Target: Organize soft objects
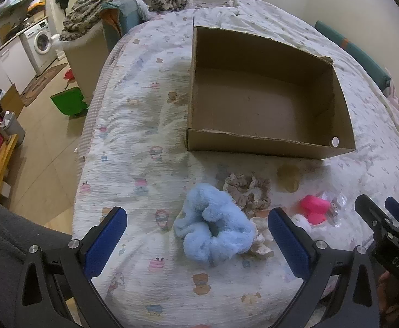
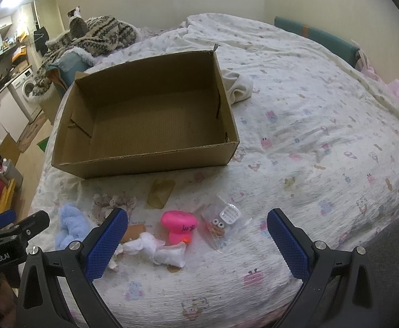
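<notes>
While both sets of jaws stand spread wide and hold nothing, the left gripper (image 1: pixel 196 235) has the blue scrunchie (image 1: pixel 213 232) lying between its fingers on the bedspread (image 1: pixel 134 164). Just beyond the jaws lies a lace-trimmed beige scrunchie (image 1: pixel 247 191), with the cardboard box (image 1: pixel 267 143) farther ahead. Between the jaws of the right gripper (image 2: pixel 196 235) lie a white crumpled cloth (image 2: pixel 158 248), a pink toy (image 2: pixel 179 228) and a clear packet (image 2: pixel 222 225).
</notes>
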Demonstrator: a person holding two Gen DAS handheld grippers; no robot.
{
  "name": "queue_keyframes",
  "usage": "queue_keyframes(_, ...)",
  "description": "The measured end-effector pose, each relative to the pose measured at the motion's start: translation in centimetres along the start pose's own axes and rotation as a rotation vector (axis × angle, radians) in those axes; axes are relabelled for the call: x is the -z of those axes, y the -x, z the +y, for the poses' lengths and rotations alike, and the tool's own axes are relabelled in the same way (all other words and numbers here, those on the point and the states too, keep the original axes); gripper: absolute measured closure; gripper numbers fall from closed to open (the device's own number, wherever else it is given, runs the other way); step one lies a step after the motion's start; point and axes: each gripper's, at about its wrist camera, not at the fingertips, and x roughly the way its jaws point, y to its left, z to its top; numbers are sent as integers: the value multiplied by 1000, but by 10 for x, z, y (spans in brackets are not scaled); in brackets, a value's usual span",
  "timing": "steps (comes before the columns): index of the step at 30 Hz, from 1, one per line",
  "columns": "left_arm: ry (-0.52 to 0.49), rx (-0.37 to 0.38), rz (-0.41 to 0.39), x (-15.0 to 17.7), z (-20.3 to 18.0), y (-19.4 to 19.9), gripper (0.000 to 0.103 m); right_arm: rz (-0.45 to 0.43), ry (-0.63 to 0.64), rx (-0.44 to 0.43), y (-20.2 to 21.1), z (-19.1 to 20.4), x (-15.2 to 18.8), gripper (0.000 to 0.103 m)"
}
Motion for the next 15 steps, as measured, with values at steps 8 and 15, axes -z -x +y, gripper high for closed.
queue_keyframes(8,-8,-15,2,0,-1,-1,0,1,-2,-11,1,0,-1,0)
queue_keyframes(15,-1,19,43,0,3,-5,0,27,-7,-26,-4,0,-2,0)
